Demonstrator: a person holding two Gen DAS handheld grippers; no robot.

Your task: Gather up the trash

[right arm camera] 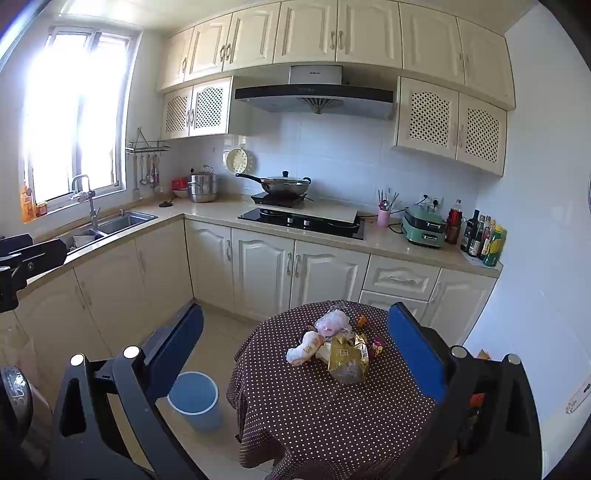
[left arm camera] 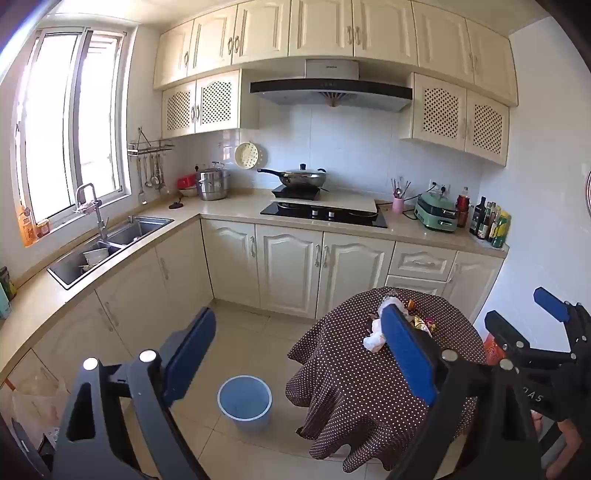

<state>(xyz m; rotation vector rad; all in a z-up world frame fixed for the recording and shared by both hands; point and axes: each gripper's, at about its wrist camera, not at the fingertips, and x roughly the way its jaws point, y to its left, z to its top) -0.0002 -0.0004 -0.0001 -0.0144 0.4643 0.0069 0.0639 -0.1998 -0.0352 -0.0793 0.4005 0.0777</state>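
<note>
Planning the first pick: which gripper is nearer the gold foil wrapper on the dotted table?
Right. The right gripper faces the gold foil wrapper, which lies ahead between its open fingers. The left gripper sits farther left, toward the blue plastic bucket.

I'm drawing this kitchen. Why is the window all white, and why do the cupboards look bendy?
Right wrist view: sunlight overexposes the window, washing out its panes. Left wrist view: the same window is bright, but its frame shows better. Both views: the fisheye lens curves the upper cabinets and counter edge, with dark corners.
</note>
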